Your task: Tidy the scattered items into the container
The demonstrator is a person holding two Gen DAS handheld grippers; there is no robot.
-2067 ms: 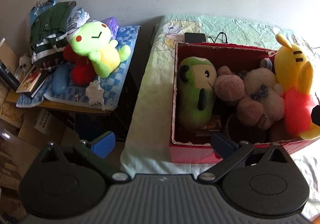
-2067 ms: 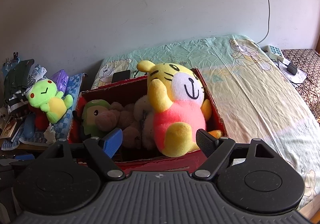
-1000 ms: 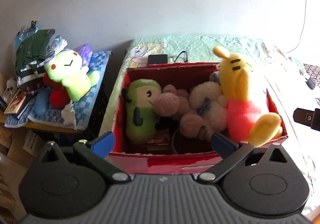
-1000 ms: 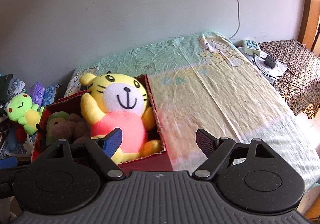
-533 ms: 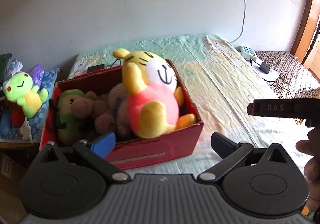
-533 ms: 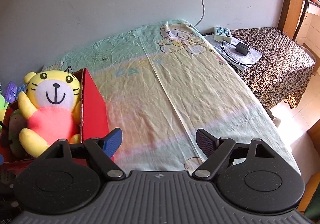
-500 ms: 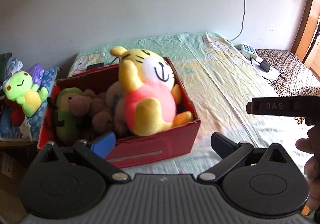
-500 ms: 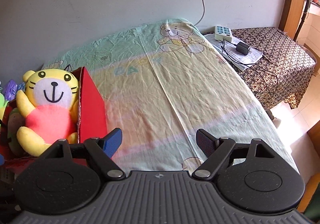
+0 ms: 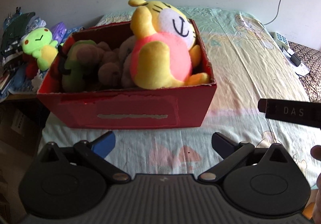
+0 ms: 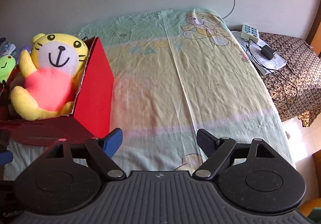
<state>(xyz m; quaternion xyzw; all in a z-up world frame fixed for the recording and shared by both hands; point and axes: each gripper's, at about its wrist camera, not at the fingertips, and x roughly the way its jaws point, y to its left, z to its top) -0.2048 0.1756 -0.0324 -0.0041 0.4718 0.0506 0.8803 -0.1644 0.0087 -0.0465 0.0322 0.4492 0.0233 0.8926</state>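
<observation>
Both grippers empty, both pulled clear of the red box (image 9: 128, 111) on the bed sheet (image 10: 180, 83). Left gripper (image 9: 163, 142) low in front of the box's near wall, jaws spread wide, gripping nothing. Right gripper (image 10: 159, 139) off to the box's right over bare sheet, jaws likewise parted and empty. Inside the box: yellow tiger plush (image 9: 162, 51) sitting tall at the right end, head well above the rim; green plush (image 9: 75, 67) at the left end; brown plush pieces (image 9: 110, 69) wedged between, count hard to tell in shadow. Looks like the wrap-up, no loose toy visible on the sheet. Green frog plush (image 9: 40, 47) on the side table, outside the box, possibly not part of the job. Next, if anything: a scan for stragglers, or a downward press on the tiger.
</observation>
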